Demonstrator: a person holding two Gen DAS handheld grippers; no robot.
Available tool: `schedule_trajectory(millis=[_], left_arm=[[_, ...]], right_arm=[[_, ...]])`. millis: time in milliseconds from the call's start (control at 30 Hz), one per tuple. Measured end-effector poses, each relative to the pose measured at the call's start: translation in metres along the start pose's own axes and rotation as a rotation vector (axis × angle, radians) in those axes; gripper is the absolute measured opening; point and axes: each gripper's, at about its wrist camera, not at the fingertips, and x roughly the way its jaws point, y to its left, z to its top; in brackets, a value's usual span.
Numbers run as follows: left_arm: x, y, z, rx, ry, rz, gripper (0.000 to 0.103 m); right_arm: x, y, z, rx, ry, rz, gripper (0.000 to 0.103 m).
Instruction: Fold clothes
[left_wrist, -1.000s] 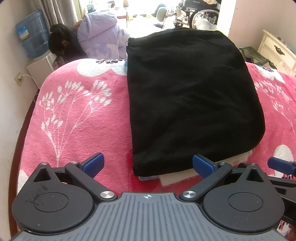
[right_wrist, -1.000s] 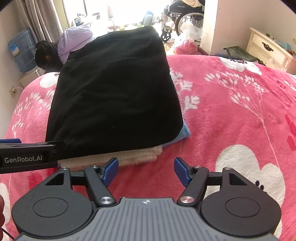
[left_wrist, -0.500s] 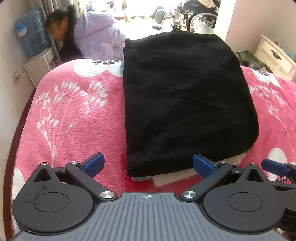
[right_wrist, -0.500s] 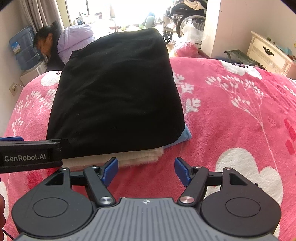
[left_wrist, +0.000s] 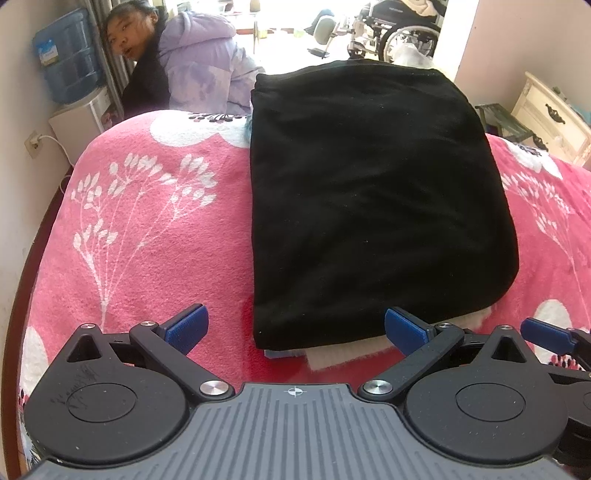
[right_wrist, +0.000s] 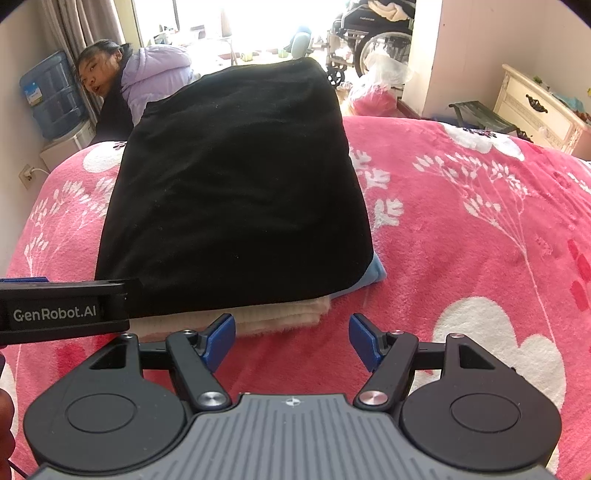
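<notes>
Folded black garment (left_wrist: 369, 199) topping cream and blue layers on pink blanket (left_wrist: 147, 221), at twelve o'clock. Left gripper (left_wrist: 293, 328) and right gripper (right_wrist: 291, 338) spread wide, empty, poised near stack's front edge, likely for squaring.

Person in the lilac jacket (left_wrist: 199, 62) at the far bed edge was bent head-down, now upright and turned toward the cameras. Black garment (left_wrist: 369, 199) sits slightly further left in the left wrist view and lower in the right wrist view, so both cameras shifted a little.
</notes>
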Motion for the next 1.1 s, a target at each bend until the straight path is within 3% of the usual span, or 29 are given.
schedule_trajectory(millis=[1100], left_arm=[[0.0000, -0.0068, -0.0010, -0.013, 0.009, -0.009, 0.103]], right_arm=[[0.0003, -0.0041, -0.0017, 0.004, 0.011, -0.012, 0.072]])
